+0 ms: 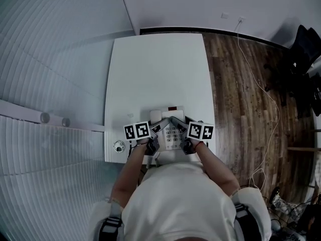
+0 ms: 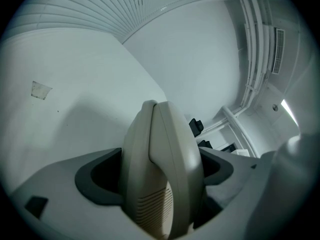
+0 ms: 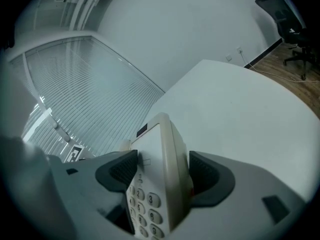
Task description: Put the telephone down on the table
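Note:
A beige desk telephone with a handset and keypad is held between both grippers over the near end of the white table. My left gripper is shut on its handset side; in the left gripper view the handset fills the gap between the dark pads. My right gripper is shut on the keypad side, and in the right gripper view the numbered keys show between the pads. I cannot tell whether the telephone touches the table.
A small round object sits at the table's near left corner. Window blinds run along the left. To the right is wood floor with a trailing cable and a black office chair.

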Demonstrator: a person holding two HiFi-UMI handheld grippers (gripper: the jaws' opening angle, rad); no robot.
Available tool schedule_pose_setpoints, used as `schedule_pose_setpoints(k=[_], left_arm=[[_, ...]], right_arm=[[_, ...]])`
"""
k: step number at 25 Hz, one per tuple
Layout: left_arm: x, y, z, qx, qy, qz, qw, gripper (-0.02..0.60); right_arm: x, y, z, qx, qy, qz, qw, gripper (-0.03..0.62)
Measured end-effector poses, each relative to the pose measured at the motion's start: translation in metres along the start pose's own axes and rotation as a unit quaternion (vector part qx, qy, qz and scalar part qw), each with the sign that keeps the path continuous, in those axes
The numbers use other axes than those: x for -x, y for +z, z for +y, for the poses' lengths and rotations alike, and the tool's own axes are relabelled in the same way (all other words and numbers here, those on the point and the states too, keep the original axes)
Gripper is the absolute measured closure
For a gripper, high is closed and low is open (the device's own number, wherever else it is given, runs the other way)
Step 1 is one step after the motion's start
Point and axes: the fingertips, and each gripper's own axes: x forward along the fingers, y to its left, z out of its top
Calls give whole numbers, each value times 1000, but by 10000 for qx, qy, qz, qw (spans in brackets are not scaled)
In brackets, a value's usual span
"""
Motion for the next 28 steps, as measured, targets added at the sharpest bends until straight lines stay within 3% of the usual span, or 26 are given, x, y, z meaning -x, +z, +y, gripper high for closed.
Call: schedule_pose_setpoints(k=[8,15,20,28], left_arm=[[1,-1,-1,-56,159,-4,9999,147],[0,-5,1,-442,440,181,9979,147],[5,-6,4,-664,777,51,9947,147],[16,-11,2,-772,792,-146,9938,147]], right_arm=[[1,0,0,7,18,-63,10000,276],[1,-1,-5,-12,-106,-55,9999,278],[1,-2,-6,40,-233,-48,9997,278],[5,-5,-5,246,-291,-27,9993,279]])
